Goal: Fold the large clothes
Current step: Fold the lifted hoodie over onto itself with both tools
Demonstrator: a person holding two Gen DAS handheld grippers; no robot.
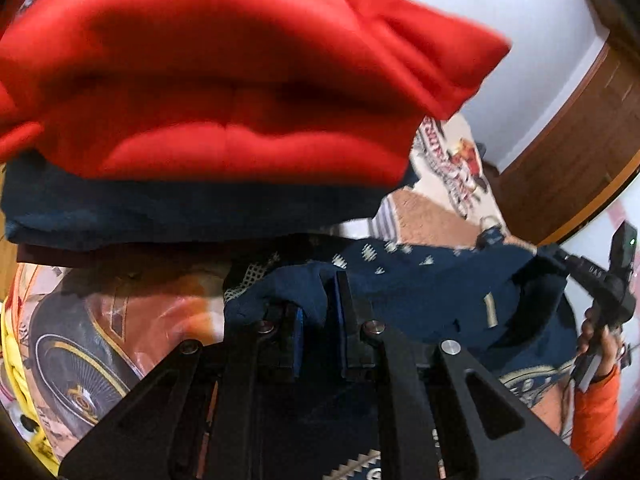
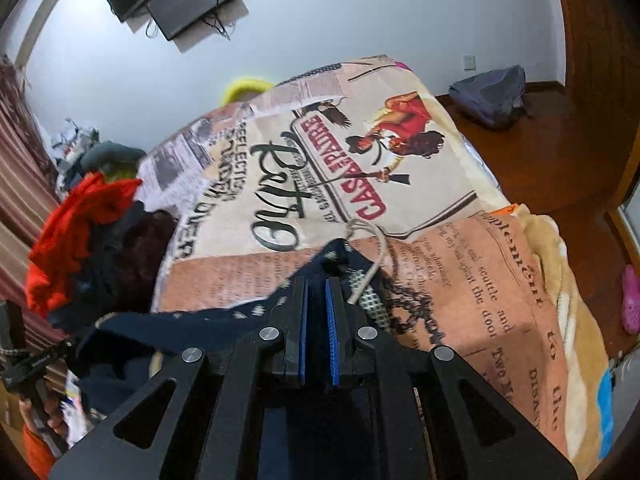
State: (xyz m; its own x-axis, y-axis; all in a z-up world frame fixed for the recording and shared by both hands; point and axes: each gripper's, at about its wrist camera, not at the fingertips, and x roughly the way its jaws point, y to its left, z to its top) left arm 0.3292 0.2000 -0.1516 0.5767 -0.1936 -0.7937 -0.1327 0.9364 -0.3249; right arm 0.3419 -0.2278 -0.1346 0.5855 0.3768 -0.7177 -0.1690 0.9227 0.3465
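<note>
- Holding the navy patterned garment (image 2: 224, 316) stretched between them, both grippers pinch its cloth, apparently to keep one edge taut before laying it down for a fold.
- The left gripper (image 1: 318, 316) has its blue pads pressed onto a bunch of the navy fabric; cloth runs from its fingertips off to its right, toward the other tool.
- The right gripper (image 2: 316, 300) is nipped on another part of the same edge; a pale drawstring (image 2: 374, 252) loops out just ahead of its tips, so this may be a hood or waist end, though I cannot tell which.
- Directly ahead of and above the left gripper sits a stack of clothes, a red folded item (image 1: 224, 80) resting on a dark blue one (image 1: 168, 208), probably put to one side to leave the spread free.
- Ahead of the right gripper lies the printed bedspread (image 2: 460, 272), the likely folding surface.
- The garment sags between the tools, so the grip looks meant for lifting and spreading, not creasing.
</note>
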